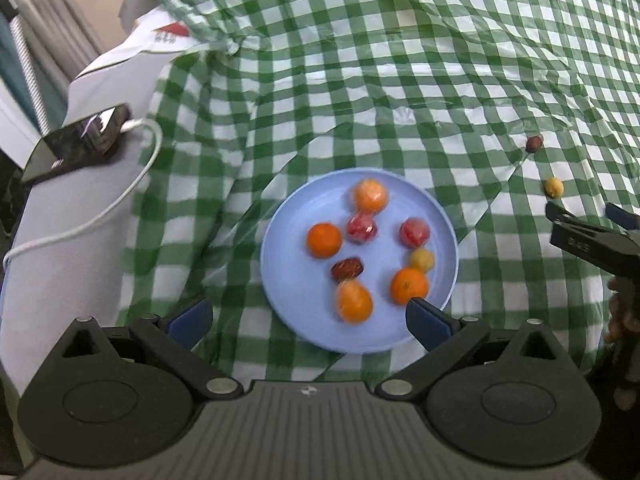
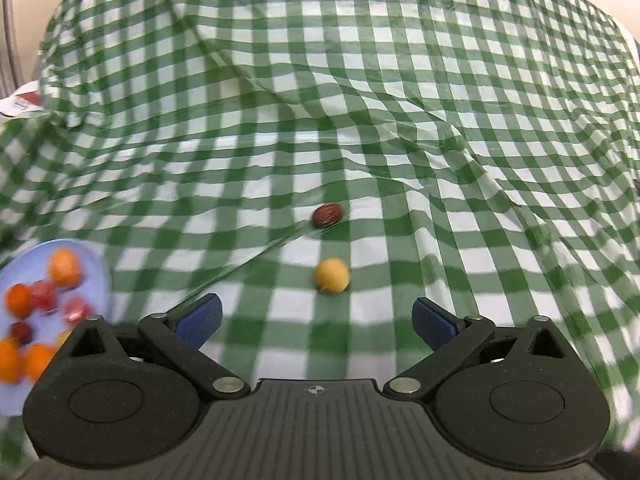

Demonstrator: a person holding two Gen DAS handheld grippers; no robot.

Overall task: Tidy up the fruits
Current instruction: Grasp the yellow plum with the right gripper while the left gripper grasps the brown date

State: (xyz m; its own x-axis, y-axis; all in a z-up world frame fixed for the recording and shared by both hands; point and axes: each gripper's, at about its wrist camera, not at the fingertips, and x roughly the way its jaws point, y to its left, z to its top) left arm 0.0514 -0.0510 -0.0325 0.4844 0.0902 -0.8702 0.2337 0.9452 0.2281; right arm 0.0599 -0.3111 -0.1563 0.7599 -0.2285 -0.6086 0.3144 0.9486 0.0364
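Two claws hang released: the left claw (image 1: 308, 316) over the near rim of a round light-blue plate (image 1: 288, 240) holding eight fruits, the right claw (image 2: 318, 318) just short of a small round yellow fruit (image 2: 331, 275). Beyond it lies a wrinkled dark-red fruit (image 2: 327, 215), possibly a date, on the green-checked counter cloth (image 2: 360, 100).

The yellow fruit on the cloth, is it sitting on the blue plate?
No, the yellow fruit lies on the checked cloth, apart from the blue plate.
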